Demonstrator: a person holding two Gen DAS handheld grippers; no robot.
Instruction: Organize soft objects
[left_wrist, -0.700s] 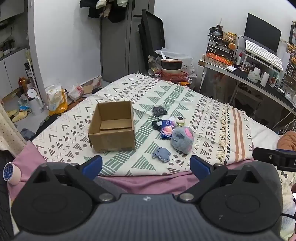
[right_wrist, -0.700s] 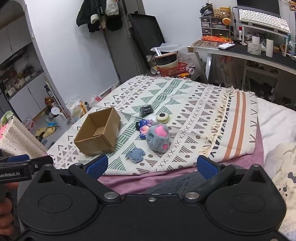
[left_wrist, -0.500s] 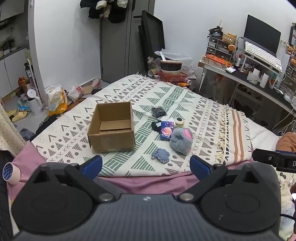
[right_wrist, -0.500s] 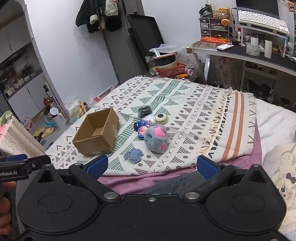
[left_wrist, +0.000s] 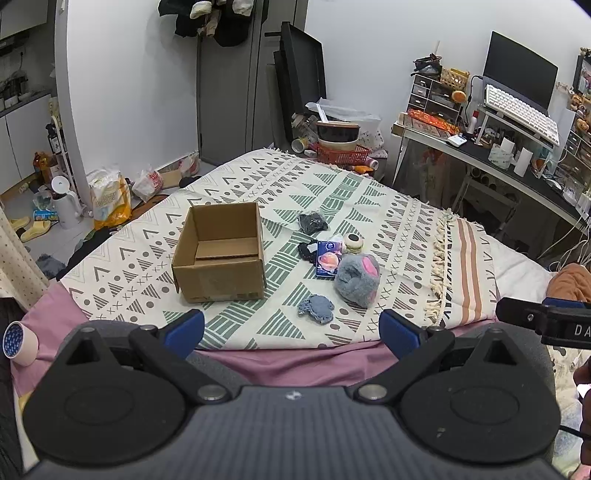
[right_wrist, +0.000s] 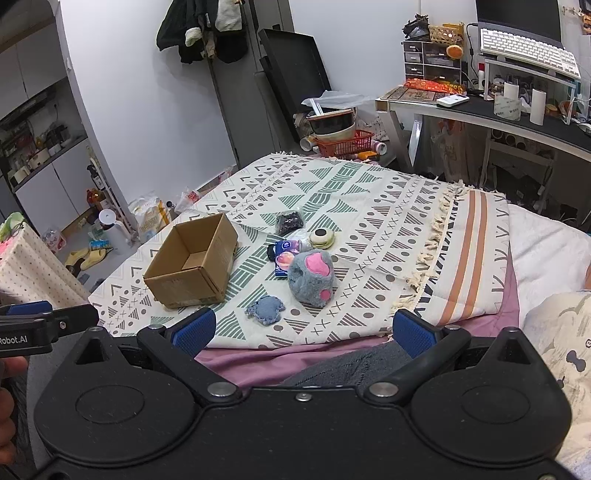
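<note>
Cardboard box (left_wrist: 221, 251) slightly nearer, contents unclear.

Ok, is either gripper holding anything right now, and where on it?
Nothing is held. The left gripper and the right gripper both have jaws open and empty, short of the grey plush paw and the open cardboard box.

The cardboard box (left_wrist: 221, 251) stands upright and open-topped on the patterned blanket, empty inside. To its right lies a cluster of soft items. The grey plush paw (left_wrist: 357, 277), pink pads showing, rests on its side. The flat blue-grey fabric piece (left_wrist: 316, 308) lies nearest the blanket's front edge. A small dark item (left_wrist: 312, 222), possibly knitted, lies farthest back, apart from the paw.
</note>
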